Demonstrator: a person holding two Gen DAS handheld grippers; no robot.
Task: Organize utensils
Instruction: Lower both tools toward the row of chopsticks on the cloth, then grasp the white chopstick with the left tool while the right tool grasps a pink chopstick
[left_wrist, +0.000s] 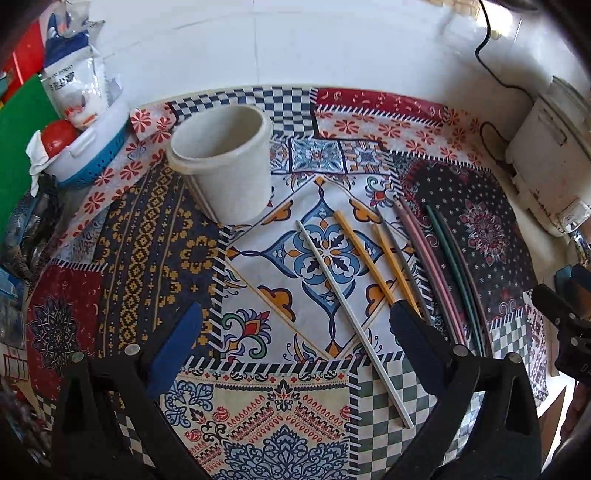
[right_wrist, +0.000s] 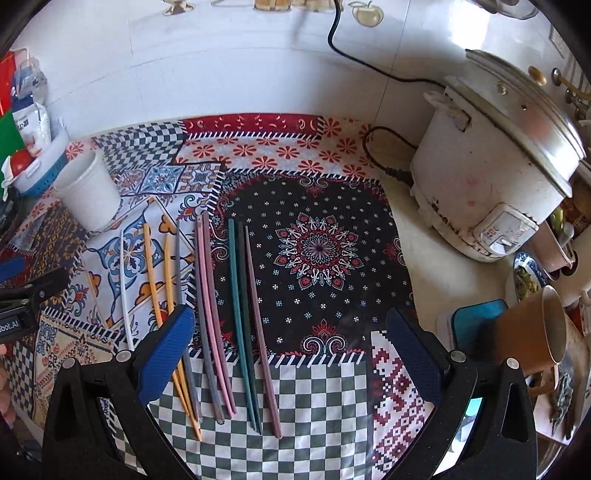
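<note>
I see my left hand-held gripper with its blue fingers wide apart and holding nothing, low in the frame above the patterned bench. Between the fingers lies the white chopstick. To its right lie the yellow chopsticks, and the cream cup stands upright in the upper left. My right hand-held gripper is also apart and empty, over the pink chopsticks and green chopsticks. The rice cooker stands in the upper right.
</note>
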